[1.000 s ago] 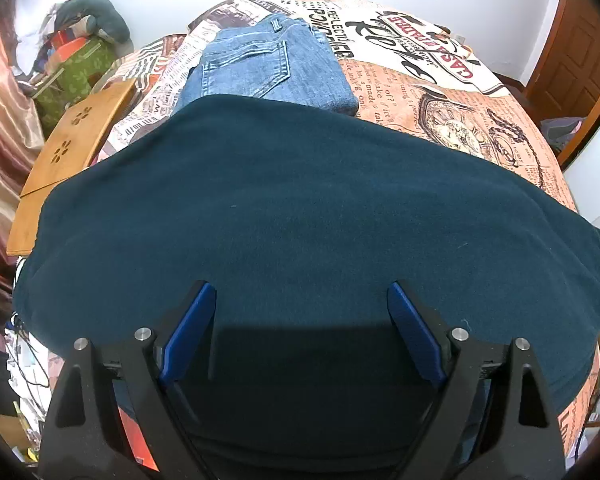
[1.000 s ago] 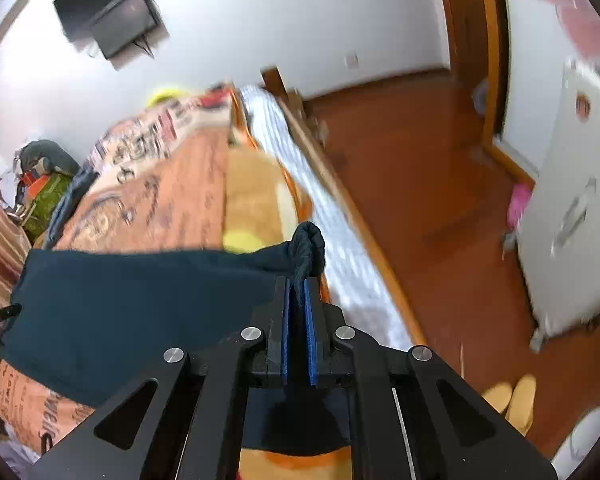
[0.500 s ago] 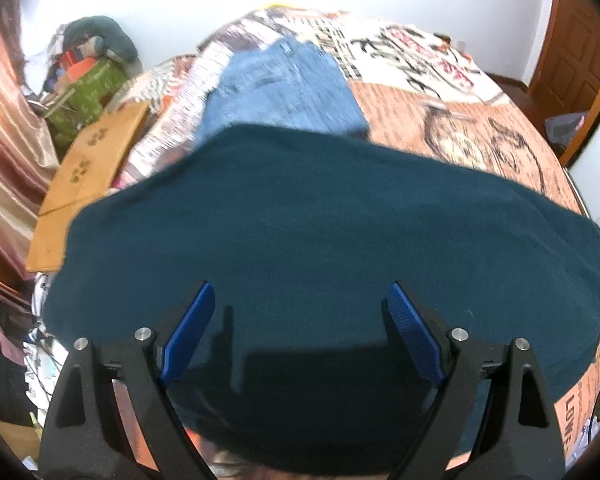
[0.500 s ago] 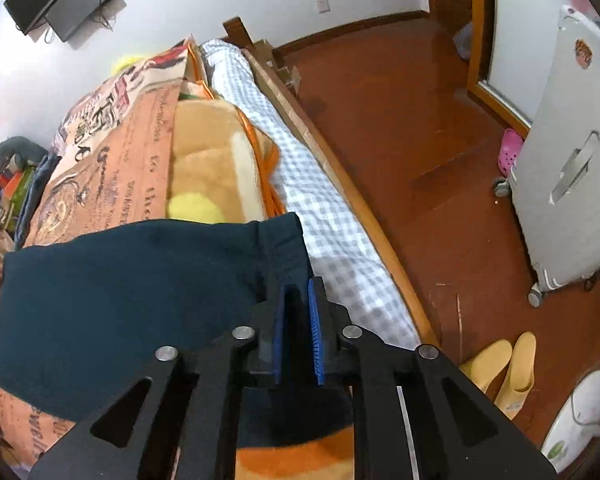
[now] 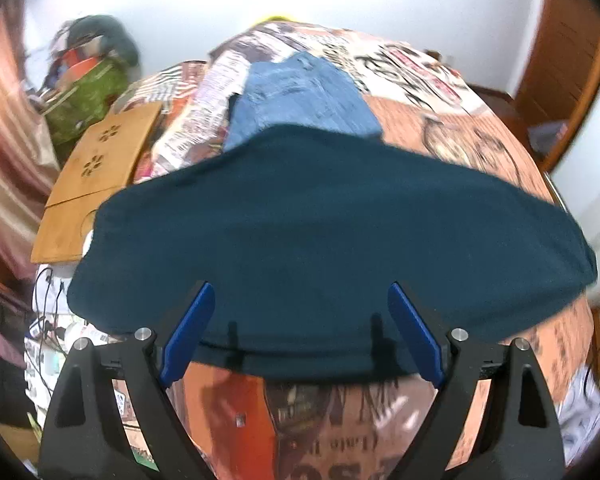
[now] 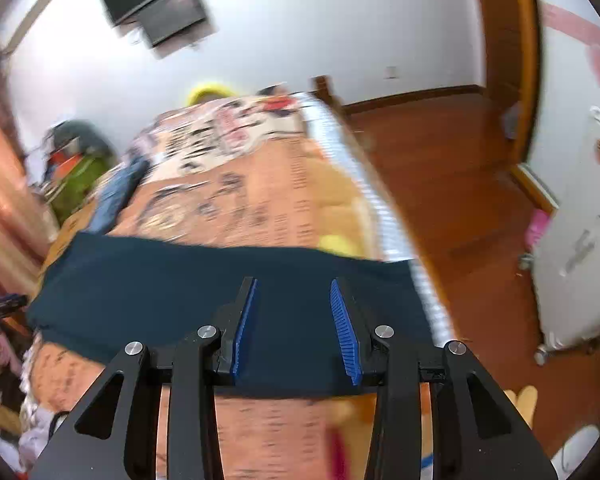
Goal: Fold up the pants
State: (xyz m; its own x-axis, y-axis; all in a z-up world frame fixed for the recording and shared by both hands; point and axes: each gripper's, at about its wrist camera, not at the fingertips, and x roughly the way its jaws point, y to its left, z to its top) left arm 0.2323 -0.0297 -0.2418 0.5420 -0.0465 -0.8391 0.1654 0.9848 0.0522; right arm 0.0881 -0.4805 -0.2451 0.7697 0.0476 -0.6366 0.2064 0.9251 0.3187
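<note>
Dark teal pants [image 5: 320, 232] flat across the patterned bedspread [image 5: 440, 128], centre of both frames, looking like one folded band. Left gripper [image 5: 300, 332] spread wide, nothing between the pads. Right gripper [image 6: 294, 328] just been opening, jaws partly apart, cloth released. Folded jeans [image 5: 300, 96] upper centre. Probably a further fold left.

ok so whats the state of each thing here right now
dark teal pants: folded, flat across the bed, released
jeans: folded, lying beyond the pants
left tongs: open, empty
right tongs: just been opening, nothing between them
door: too little shows to tell
</note>
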